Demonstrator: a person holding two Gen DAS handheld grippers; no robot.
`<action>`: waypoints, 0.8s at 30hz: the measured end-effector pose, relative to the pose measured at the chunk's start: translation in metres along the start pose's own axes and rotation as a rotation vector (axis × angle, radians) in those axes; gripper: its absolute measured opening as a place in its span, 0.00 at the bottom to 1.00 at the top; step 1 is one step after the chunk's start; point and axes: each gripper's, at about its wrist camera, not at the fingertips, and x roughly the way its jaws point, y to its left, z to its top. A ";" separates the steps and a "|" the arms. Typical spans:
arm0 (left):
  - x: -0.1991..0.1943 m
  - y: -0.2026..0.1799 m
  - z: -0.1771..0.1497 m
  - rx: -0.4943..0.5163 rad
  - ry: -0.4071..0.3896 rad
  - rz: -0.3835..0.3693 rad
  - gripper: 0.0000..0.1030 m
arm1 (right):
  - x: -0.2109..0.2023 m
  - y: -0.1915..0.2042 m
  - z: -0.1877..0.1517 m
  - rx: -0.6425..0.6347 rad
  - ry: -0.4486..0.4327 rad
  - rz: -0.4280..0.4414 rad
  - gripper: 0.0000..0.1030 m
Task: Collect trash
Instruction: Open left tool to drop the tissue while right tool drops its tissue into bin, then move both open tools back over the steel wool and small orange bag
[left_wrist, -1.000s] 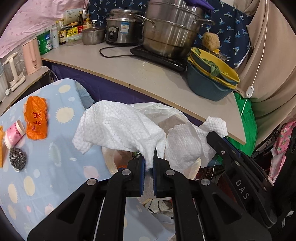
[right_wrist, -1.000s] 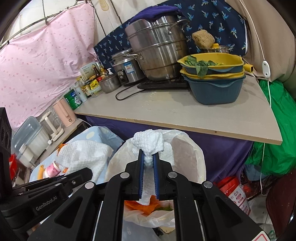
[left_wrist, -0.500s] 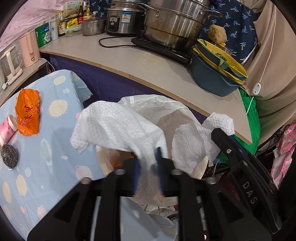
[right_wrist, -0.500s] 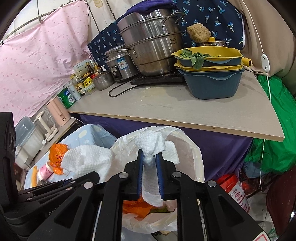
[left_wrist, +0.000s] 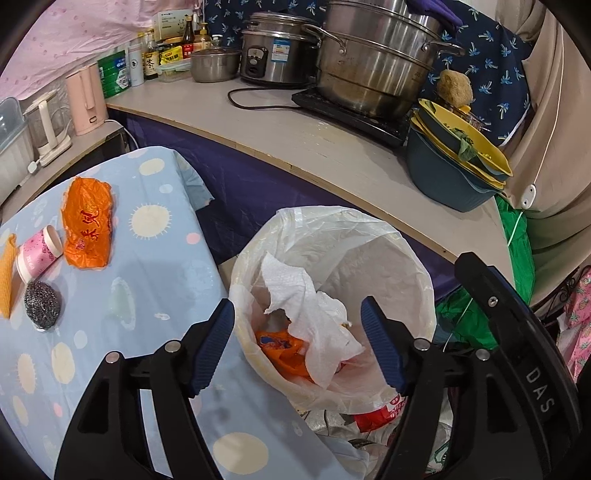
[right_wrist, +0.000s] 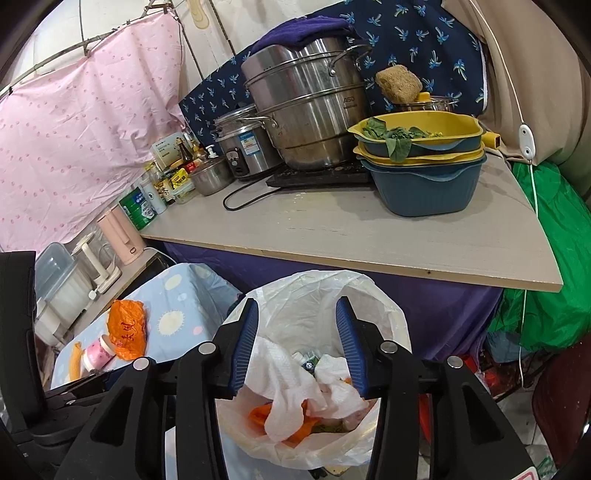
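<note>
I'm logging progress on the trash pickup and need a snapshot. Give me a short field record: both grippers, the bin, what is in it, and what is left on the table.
left gripper: open, nothing between its jaws, which have just been opening, above the bin
right gripper: open, empty, jaws have just been opening, above the bin
bin: lined with a white plastic bag, beside the table
in bin: paper towels on top of orange wrapper
on table: orange bag, pink paper cup, steel scourer

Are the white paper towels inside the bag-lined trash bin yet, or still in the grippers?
Inside. The crumpled white paper towels lie in the bag-lined trash bin on orange wrappers; both grippers' jaws, just opened, are empty.
</note>
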 end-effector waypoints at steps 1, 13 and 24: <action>-0.001 0.002 0.000 -0.003 -0.002 0.002 0.66 | -0.001 0.002 0.000 -0.003 -0.001 0.003 0.44; -0.026 0.039 -0.004 -0.058 -0.038 0.047 0.70 | -0.007 0.042 -0.004 -0.051 0.001 0.037 0.44; -0.056 0.120 -0.015 -0.189 -0.079 0.138 0.75 | 0.001 0.114 -0.027 -0.151 0.050 0.112 0.44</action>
